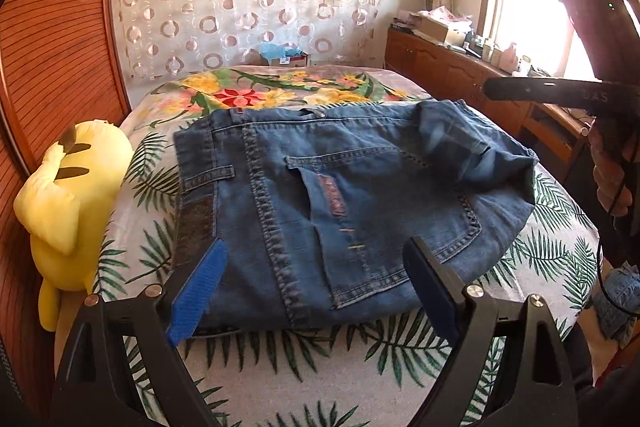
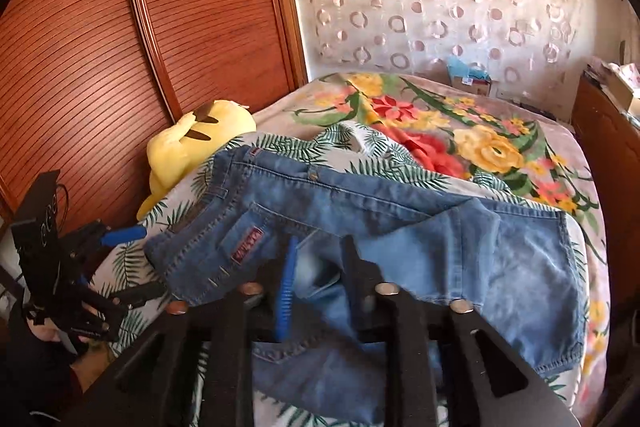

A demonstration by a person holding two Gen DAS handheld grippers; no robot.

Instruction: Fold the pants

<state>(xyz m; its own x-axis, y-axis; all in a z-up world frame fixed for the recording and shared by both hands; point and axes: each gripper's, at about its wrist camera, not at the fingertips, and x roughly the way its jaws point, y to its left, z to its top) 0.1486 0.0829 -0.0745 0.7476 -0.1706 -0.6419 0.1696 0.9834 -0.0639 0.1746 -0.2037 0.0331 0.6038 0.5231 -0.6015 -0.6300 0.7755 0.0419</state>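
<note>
At the far left of the left wrist view, a yellow plush toy with dark ear stripes [image 1: 68,195] lies slumped against the reddish slatted wooden wardrobe door [image 1: 52,67], apparently pushed off the working area. Right of it, filling the middle of the frame, the blue denim pants with a back pocket [image 1: 320,195] lie on the white bedspread printed with green palm leaves [image 1: 320,367], already folded into a compact stack with the waistband toward the top of the frame. The left gripper [image 1: 316,283] hovers at the stack's near edge with its fingers spread wide, holding nothing; it looks poised either to steady the stack or to take its edge. At the right edge, the right gripper [image 1: 560,93] reaches in above the stack's far corner; only one dark finger shows, so I cannot tell its state here.

In the right wrist view, the left gripper [image 2: 132,263] sits at lower left, open beside the denim. In the centre, the right gripper [image 2: 320,291] has its fingers fairly close together over a raised fold of the pants [image 2: 400,227]. Whether cloth is pinched between them is hard to make out, as the fold blurs there and the frame's bottom cuts off the layers beneath.
</note>
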